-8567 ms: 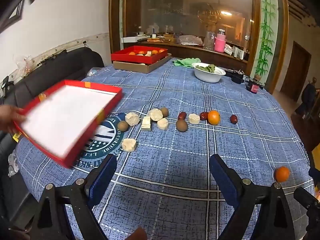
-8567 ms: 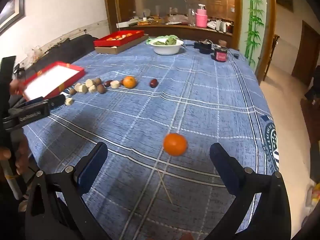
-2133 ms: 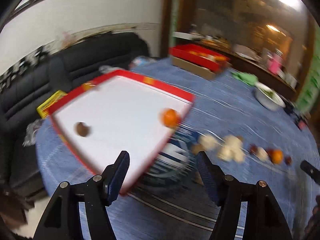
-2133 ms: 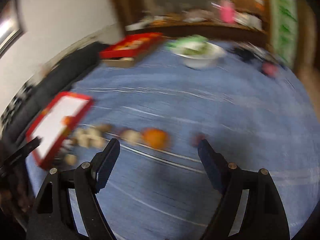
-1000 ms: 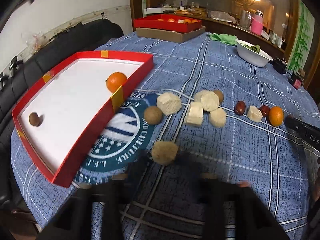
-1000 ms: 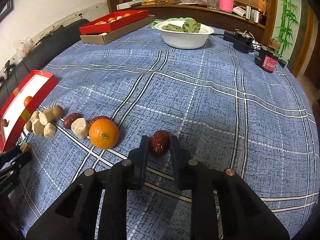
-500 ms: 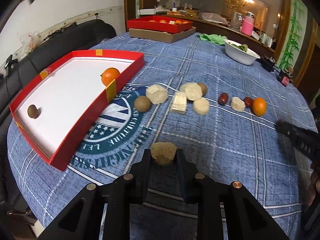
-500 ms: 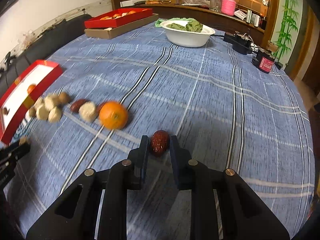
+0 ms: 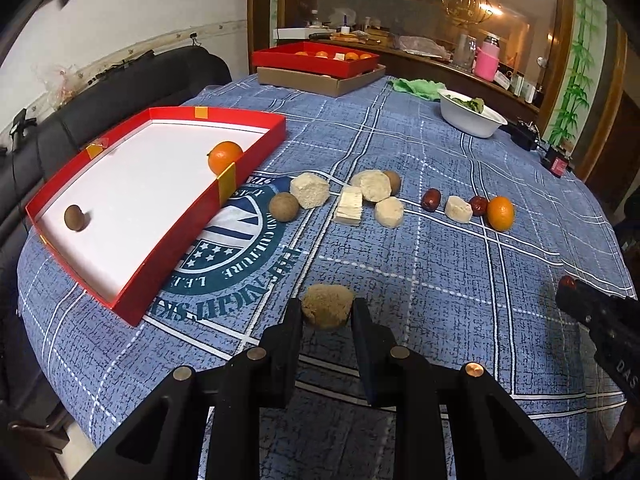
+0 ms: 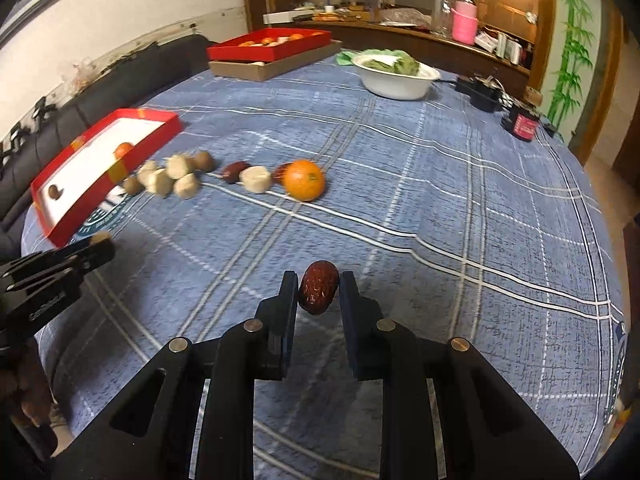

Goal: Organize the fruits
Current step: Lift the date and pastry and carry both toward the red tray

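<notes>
Both cams ride on my grippers, looking forward and down along the fingers at the blue checked tablecloth (image 9: 460,280). My left one sits close over the table's near left part, with the red tray (image 9: 192,216) right up near the lens. My right one looks from further right, so that same tray (image 10: 116,172) sits off at its left. Both share the row of snacks, the orange (image 9: 501,213), the white bowl (image 10: 400,80) and the far counter. Each cam also catches the other gripper at its edge.
</notes>
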Available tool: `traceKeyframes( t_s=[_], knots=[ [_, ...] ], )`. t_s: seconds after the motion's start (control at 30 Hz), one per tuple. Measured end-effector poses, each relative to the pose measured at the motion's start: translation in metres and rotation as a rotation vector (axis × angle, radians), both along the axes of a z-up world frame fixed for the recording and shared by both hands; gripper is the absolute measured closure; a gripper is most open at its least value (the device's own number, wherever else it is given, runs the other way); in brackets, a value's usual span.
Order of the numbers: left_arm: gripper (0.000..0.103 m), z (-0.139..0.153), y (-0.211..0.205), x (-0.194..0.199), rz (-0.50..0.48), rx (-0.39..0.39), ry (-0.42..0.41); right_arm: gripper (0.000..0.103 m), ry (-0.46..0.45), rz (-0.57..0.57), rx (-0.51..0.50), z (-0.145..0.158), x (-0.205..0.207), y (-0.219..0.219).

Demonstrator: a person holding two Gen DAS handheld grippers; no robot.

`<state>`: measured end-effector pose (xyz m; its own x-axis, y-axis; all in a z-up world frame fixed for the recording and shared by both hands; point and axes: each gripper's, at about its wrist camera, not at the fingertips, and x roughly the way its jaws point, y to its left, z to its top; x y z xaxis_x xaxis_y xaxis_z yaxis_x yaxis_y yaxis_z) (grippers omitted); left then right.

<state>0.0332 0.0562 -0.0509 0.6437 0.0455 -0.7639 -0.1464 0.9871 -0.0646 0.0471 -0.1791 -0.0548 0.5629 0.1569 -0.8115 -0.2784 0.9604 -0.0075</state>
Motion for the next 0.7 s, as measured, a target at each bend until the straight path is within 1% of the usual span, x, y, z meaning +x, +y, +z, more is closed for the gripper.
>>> traceKeyframes(
  t_s=[0.2,0.43,0.7],
  knots=[
    [0.079,0.004,0.002,0.003,0.017,0.011,-0.014,0.083,-0.009,0.032,0.019,0.002,-0.005,0.014],
    [0.079,0.01,-0.001,0.01,0.014,0.002,-0.042,0.083,-0.028,0.046,0.052,0.004,-0.004,0.023],
    [0.079,-0.003,-0.009,0.026,0.004,0.019,-0.008,0.083,-0.048,0.032,0.097,0.003,0.002,0.024]
  ],
)
